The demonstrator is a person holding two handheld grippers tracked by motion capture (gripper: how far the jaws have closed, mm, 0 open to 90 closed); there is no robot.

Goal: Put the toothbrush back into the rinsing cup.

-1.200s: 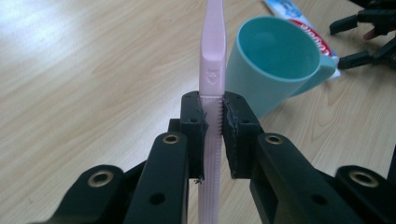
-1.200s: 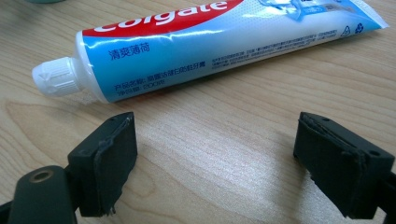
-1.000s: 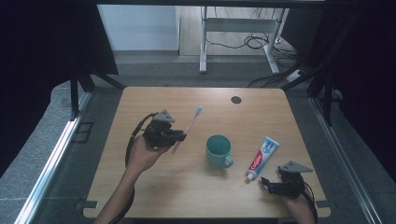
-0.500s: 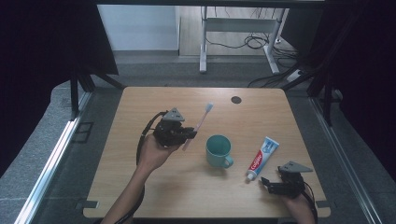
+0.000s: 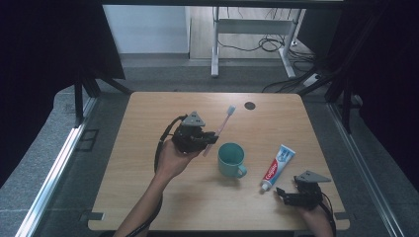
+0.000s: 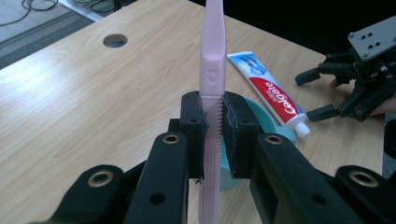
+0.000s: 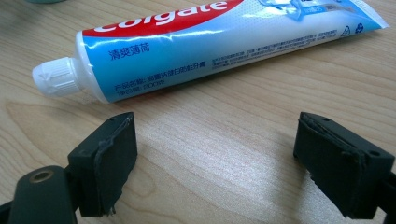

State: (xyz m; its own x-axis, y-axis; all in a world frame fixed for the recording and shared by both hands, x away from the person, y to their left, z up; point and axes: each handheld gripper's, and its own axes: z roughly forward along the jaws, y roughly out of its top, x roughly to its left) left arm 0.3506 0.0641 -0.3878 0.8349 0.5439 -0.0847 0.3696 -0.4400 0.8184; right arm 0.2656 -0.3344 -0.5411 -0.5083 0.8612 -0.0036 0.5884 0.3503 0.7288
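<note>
- In the high view, the left gripper (image 5: 210,139) is hanging over the table (image 5: 148,197) just left of the frame's centre, carried by the person's left hand (image 5: 170,160), whose forearm is coming up from the bottom edge.
- Its jaws are clamping a pink toothbrush (image 5: 221,127) by the handle; the brush is slanting up and to the right in the frame, with its bristle head toward the top of the picture, near a dark round hole (image 5: 250,105) in the tabletop.
- In the left gripper view, the two black pads are pressing on both sides of the ribbed part of the toothbrush (image 6: 211,93), which is running upright through the middle of the frame and past its top edge.
- A teal mug (image 5: 231,159) is standing at the centre of the high view, just below and to the right of the gripped brush; its handle is pointing toward the lower right.
- A toothpaste tube (image 5: 277,167) is lying flat to the right of the mug, white cap toward the bottom of the frame.
- The right gripper (image 5: 282,195) is sitting in the lower right of the high view, near the cap end of the tube.
- In the right gripper view its jaws are standing wide apart over bare wood, gripping nothing, with the toothpaste tube (image 7: 210,42) lying across the upper part of the frame, apart from both pads.
</note>
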